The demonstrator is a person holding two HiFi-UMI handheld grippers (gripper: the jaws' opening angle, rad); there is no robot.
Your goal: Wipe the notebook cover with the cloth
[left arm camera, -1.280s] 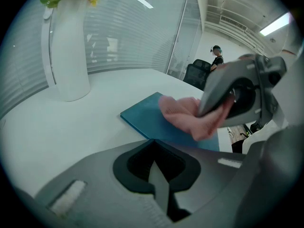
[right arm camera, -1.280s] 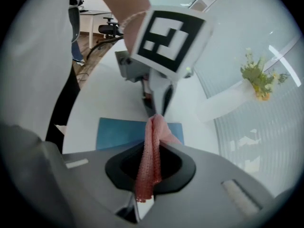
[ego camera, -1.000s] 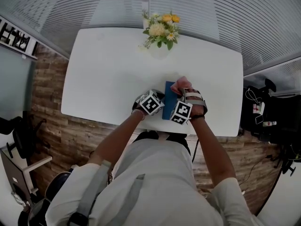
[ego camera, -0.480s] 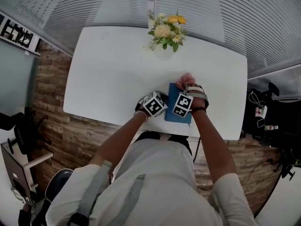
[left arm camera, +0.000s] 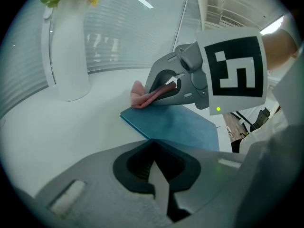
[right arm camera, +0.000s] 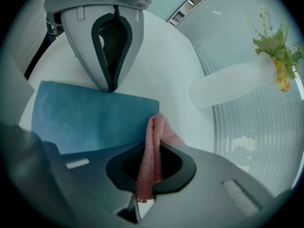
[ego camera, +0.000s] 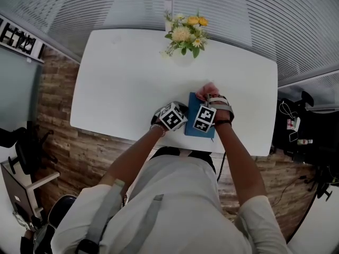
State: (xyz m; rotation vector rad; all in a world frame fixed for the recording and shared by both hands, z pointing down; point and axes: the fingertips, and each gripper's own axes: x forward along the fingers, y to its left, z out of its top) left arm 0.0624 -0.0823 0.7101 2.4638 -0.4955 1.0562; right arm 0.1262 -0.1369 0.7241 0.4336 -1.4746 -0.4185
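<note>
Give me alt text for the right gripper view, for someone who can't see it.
The right gripper is shut on a pink cloth at the edge of a blue notebook lying on a white table. Opposite, the left gripper, jaws together, meets the notebook's other edge; a white vase of flowers is at right.

Pink cloth (right arm camera: 151, 146), coarse open knit, pinched in matt grey plastic jaws of right gripper (right arm camera: 142, 201). Beside it: notebook (right arm camera: 90, 120) w/ matt blue cover, on smooth white table (ego camera: 122, 78). Ahead: satin-white vase (right arm camera: 232, 87).
</note>
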